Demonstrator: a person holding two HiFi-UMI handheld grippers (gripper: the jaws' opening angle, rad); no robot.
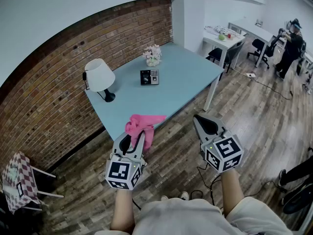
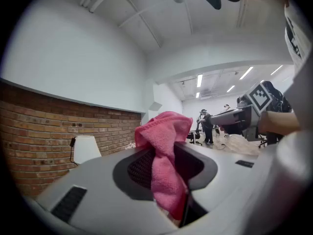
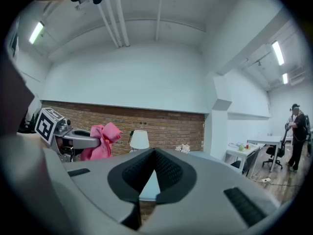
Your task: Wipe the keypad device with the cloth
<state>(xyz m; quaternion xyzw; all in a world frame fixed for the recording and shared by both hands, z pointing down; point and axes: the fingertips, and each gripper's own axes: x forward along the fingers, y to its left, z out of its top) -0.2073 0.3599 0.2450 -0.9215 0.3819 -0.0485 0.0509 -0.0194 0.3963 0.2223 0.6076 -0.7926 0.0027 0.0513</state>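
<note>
The keypad device (image 1: 149, 77), black with a grey panel, lies on the light blue table (image 1: 181, 80) beside a small flower pot (image 1: 153, 55). My left gripper (image 1: 138, 136) is shut on a pink cloth (image 1: 142, 125), held in the air just short of the table's near edge; the pink cloth (image 2: 165, 166) bunches out between its jaws. The right gripper (image 1: 204, 124) hovers off the table's near side, shut with nothing in it (image 3: 152, 166). From the right gripper view the cloth (image 3: 101, 140) shows at left.
A white table lamp (image 1: 100, 77) stands at the table's left end by the brick wall (image 1: 58, 77). A small checked stool (image 1: 18, 180) sits at far left on the wooden floor. White desks, chairs and a person (image 1: 291, 47) are at the back right. Cables lie on the floor.
</note>
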